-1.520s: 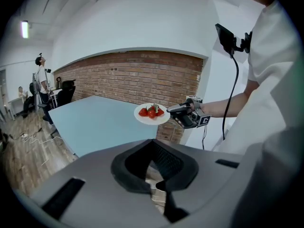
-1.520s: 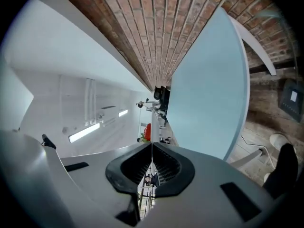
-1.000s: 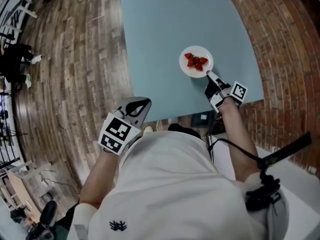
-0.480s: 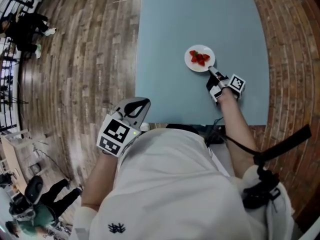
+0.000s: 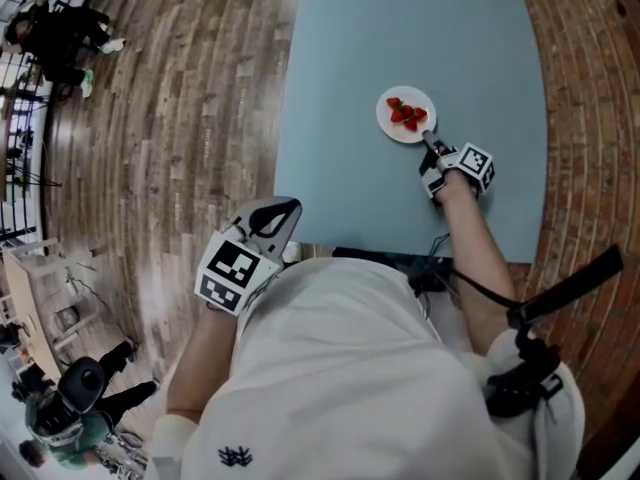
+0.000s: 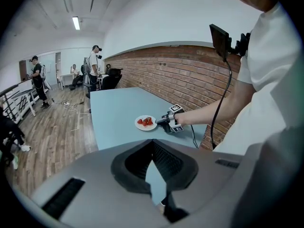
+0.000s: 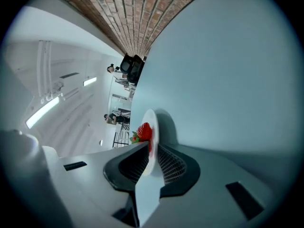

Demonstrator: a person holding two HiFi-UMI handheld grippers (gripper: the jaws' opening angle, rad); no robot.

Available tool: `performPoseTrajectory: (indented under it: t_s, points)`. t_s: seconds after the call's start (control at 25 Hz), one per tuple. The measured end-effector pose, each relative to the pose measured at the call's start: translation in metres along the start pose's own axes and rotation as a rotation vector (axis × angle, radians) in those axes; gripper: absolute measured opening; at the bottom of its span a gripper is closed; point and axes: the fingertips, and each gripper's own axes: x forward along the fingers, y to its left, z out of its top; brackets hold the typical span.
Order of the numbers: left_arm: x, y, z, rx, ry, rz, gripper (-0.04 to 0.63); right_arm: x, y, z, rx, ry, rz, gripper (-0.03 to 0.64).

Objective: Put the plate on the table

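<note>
Left gripper (image 5: pixel 278 211), its jaws pressed together on nothing, hangs off the table's (image 5: pixel 400 28) near left corner, over the wooden plank floor (image 5: pixel 180 118) that runs along the table's left side, with the person's white-sleeved body just behind it. On the pale blue table, towards its near right part, sits a small white plate (image 5: pixel 386 127) carrying a handful of red strawberries (image 5: pixel 406 114); whether its base rests fully on the tabletop or hovers a shade above it cannot be told, though its shadow falls close beneath it. At the plate's near edge, the right gripper (image 5: pixel 431 145) has its jaws clamped on the rim, one pad above and one below, the arm reaching in from the table's near side and the square-marked cube (image 5: pixel 477 166) riding just behind the jaws. A red brick wall (image 5: pixel 590 118) lines the table's right side, and several people (image 5: pixel 60 28) stand well beyond the table's far left corner
</note>
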Motion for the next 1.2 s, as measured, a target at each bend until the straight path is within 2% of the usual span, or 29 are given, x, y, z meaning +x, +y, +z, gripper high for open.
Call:
performPoseTrajectory:
  t_s: [0.04, 0.12, 0.44, 0.88, 1.2]
  points:
    - [0.0, 0.0, 0.002, -0.001, -0.003, -0.003, 0.002, 0.0, 0.001, -0.001, -0.021, 0.005, -0.021, 0.058]
    - [-0.001, 0.001, 0.006, -0.011, -0.01, -0.008, 0.002, 0.001, 0.002, -0.003, -0.059, 0.025, -0.071, 0.076]
    - [0.003, -0.001, 0.009, 0.003, -0.002, -0.015, 0.002, 0.003, 0.003, -0.003, -0.357, 0.056, -0.249, 0.098]
    - [-0.009, -0.004, 0.008, 0.02, 0.001, -0.007, 0.002, -0.014, -0.002, -0.008, -0.421, 0.016, -0.302, 0.098]
    - [-0.014, -0.011, 0.011, 0.05, -0.022, -0.099, 0.002, -0.049, 0.007, -0.043, -0.493, 0.011, -0.299, 0.098]
